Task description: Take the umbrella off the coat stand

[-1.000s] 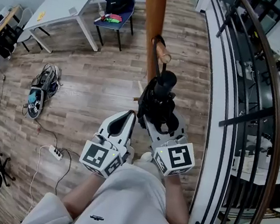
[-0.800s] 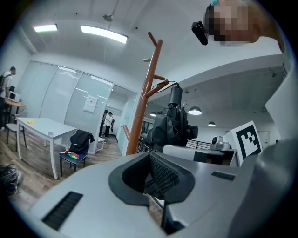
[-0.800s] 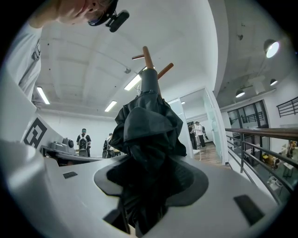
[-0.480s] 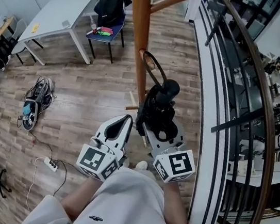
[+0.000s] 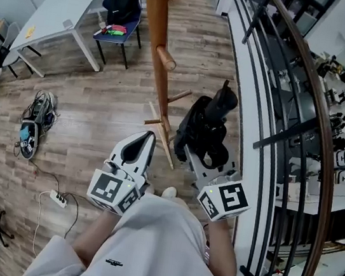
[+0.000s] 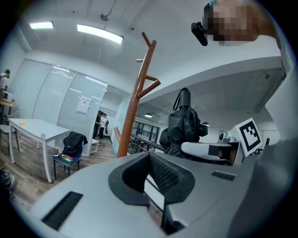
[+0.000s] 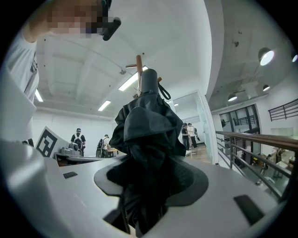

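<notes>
From the head view, the right tongs [image 5: 204,147] were clamped on the folded black umbrella [image 5: 209,117], which stood upright to the right of the wooden coat stand [image 5: 155,29], apart from its pole and from the short peg [image 5: 166,59]. The left tongs [image 5: 147,138] sat just left of the stand's foot, tips together and empty. A white tabletop [image 5: 56,14] and a chair [image 5: 115,29] draped with a dark jacket stood further off on the wooden floor [image 5: 100,104], and a dark railing [image 5: 298,69] curved along the right. In the left gripper view, the left tongs [image 6: 150,160] were closed with nothing between them; the coat stand [image 6: 135,107] rose beyond them, and the umbrella [image 6: 182,125] showed to its right. In the right gripper view, the right tongs [image 7: 149,186] pressed on the umbrella's [image 7: 146,125] bunched fabric, its handle end up, with the top of the coat stand [image 7: 138,65] visible behind it.
</notes>
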`<state>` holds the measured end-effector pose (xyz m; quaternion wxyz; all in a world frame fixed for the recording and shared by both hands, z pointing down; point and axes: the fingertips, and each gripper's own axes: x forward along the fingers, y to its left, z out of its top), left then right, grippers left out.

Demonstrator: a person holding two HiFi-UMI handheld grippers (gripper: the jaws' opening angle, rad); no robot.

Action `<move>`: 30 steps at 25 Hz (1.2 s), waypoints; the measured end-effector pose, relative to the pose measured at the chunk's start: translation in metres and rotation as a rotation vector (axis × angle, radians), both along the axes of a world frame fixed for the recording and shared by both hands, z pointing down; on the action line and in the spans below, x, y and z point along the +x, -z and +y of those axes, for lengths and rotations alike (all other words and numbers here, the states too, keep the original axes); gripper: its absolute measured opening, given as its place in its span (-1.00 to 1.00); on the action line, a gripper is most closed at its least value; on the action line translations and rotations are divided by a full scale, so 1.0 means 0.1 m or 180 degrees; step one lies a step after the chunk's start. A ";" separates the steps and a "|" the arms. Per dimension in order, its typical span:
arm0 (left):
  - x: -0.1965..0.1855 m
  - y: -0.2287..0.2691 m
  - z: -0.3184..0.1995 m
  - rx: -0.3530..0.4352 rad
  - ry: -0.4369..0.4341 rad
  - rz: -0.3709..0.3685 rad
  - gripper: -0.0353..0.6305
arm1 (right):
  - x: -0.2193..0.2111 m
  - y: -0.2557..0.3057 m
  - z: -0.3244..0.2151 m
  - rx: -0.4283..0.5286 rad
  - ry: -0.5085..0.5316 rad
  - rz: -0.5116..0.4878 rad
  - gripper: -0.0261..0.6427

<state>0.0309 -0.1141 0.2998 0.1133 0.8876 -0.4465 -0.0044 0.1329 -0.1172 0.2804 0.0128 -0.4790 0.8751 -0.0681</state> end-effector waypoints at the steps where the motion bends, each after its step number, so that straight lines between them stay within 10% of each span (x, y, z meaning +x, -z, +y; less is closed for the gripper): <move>1: 0.00 -0.03 0.01 -0.0002 -0.0013 -0.0015 -0.83 | 0.04 -0.01 0.03 0.0020 -0.0028 0.0043 -0.19; 30: 0.72 -0.66 0.50 -0.0233 -0.0962 -0.0162 -0.83 | 0.65 -0.89 1.12 -0.0304 -0.0292 0.0182 -0.19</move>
